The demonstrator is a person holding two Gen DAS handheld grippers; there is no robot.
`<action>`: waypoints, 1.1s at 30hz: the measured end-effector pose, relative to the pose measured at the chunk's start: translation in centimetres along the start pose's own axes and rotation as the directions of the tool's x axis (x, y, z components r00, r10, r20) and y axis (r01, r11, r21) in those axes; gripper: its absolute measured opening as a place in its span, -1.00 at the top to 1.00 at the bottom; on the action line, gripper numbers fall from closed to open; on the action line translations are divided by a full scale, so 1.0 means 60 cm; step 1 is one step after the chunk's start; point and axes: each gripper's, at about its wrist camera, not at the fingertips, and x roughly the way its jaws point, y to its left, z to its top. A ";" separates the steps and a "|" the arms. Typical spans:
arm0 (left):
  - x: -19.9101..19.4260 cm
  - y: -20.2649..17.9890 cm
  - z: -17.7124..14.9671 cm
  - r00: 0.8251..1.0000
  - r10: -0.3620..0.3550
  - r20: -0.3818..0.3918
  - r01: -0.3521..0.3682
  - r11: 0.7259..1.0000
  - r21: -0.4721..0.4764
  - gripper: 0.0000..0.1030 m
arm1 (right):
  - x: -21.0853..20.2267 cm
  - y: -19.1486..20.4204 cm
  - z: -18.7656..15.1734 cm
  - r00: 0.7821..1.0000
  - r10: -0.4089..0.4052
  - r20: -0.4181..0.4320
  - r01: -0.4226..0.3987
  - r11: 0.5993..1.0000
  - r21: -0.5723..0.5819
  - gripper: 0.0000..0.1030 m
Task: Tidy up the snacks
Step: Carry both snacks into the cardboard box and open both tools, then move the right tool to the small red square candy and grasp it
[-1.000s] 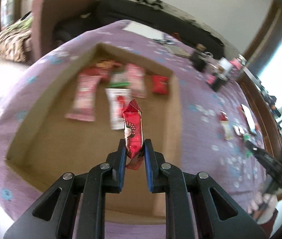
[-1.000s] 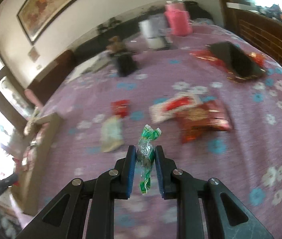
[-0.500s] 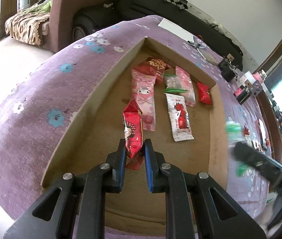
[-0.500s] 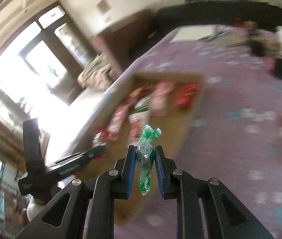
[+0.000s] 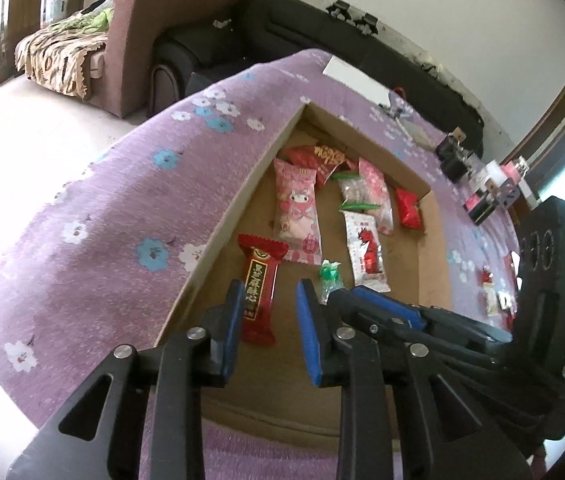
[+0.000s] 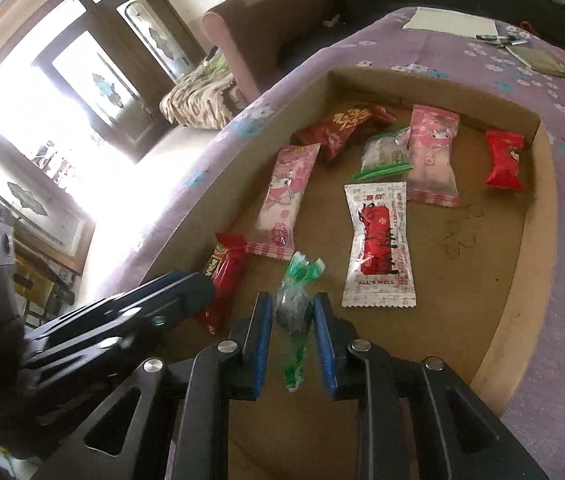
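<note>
A shallow cardboard tray (image 5: 438, 236) (image 6: 538, 216) lies on the purple flowered cloth and holds several wrapped snacks. My left gripper (image 5: 268, 304) is open just above a red bar snack (image 5: 260, 284) that lies flat at the tray's near left; the bar also shows in the right wrist view (image 6: 224, 276). My right gripper (image 6: 292, 312) is shut on a green-ended clear candy (image 6: 296, 300) and holds it over the tray's near part, next to my left gripper. The candy (image 5: 330, 276) shows in the left wrist view too.
In the tray lie two pink packets (image 6: 282, 200) (image 6: 432, 152), a white-and-red packet (image 6: 380, 244), a dark red packet (image 6: 342, 126), a green-edged clear packet (image 6: 386, 156) and a small red packet (image 6: 504, 158). More snacks (image 5: 490, 296) and small boxes (image 5: 494, 192) lie on the cloth to the right.
My left gripper has opened and the red bar now lies in the tray. My right gripper has swung in with the green candy, from beside the tray to over it.
</note>
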 end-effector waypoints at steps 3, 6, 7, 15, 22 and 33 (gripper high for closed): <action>-0.013 0.004 0.001 1.000 -0.011 0.016 0.011 1.000 -0.019 0.42 | -0.012 0.007 0.002 1.000 -0.002 0.024 0.002 1.000 -0.020 0.47; -0.028 0.005 -0.001 0.999 -0.019 0.042 0.021 0.999 -0.050 -0.04 | -0.036 0.010 0.001 0.998 -0.001 0.062 0.003 1.000 -0.031 0.42; -0.033 0.001 -0.003 0.998 -0.019 0.055 0.021 0.999 -0.050 -0.04 | -0.045 0.010 -0.002 0.997 0.001 0.071 0.001 1.000 -0.028 0.42; -0.053 -0.066 -0.021 0.995 -0.077 0.060 0.076 0.997 0.022 -0.16 | -0.141 -0.056 -0.029 0.984 -0.026 0.179 0.019 0.999 0.039 0.36; -0.040 -0.150 -0.050 0.990 -0.141 -0.026 0.143 0.981 0.128 -0.16 | -0.246 -0.212 -0.066 0.952 -0.161 0.260 0.102 0.969 0.226 0.31; -0.034 -0.264 -0.101 0.972 -0.219 -0.089 0.236 0.920 0.313 -0.16 | -0.377 -0.468 -0.119 0.855 -0.442 0.271 0.248 0.808 0.534 0.25</action>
